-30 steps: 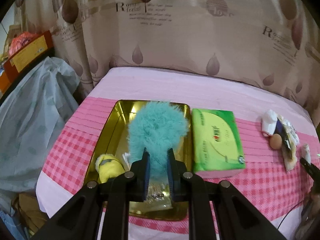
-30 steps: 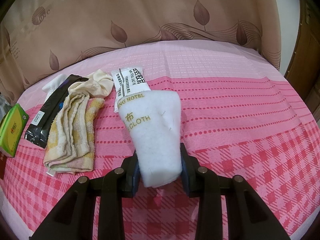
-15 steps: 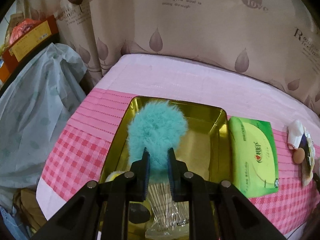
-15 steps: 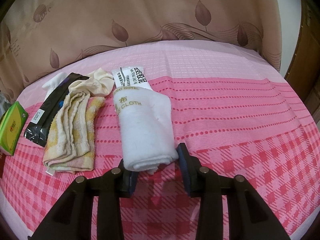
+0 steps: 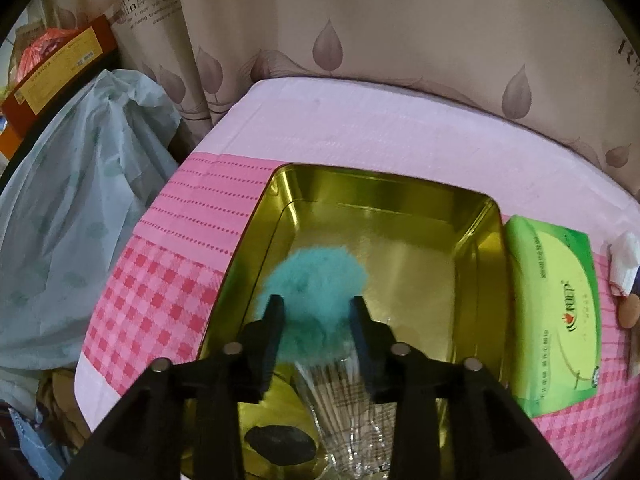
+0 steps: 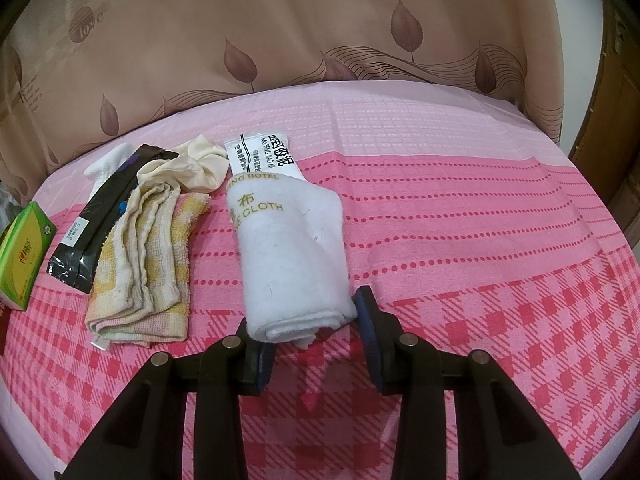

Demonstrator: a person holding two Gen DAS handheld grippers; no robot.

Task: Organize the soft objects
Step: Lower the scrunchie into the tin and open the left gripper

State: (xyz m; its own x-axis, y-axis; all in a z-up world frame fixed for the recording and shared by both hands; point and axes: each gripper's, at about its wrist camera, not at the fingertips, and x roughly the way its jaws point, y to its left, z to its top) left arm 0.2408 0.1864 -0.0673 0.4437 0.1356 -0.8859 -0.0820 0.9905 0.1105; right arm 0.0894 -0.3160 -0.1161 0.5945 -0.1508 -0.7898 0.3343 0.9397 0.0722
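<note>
In the left wrist view a teal fluffy ball point(image 5: 316, 292) lies inside a gold metal tin point(image 5: 400, 196). My left gripper point(image 5: 318, 312) stands open around the ball, fingers apart on either side. In the right wrist view a rolled white hotel cloth point(image 6: 290, 256) lies on the pink bed. My right gripper point(image 6: 316, 320) is open, its fingers just off the near end of the roll. A folded yellow-checked towel point(image 6: 144, 268) lies left of the roll, with a cream scrunchie point(image 6: 192, 170) behind it.
The tin also holds a clear bag of thin sticks point(image 5: 348, 408) and a yellow plush toy point(image 5: 280, 440). A green tissue pack point(image 5: 554, 312) lies right of the tin. A black packet point(image 6: 96, 220) and a white sachet point(image 6: 260, 152) lie by the towels. A bagged pile point(image 5: 72, 216) stands left of the bed.
My left gripper moved over the tin, lowered and opened, letting the teal ball go. My right gripper opened and let go of the white cloth roll, which now lies on the bed.
</note>
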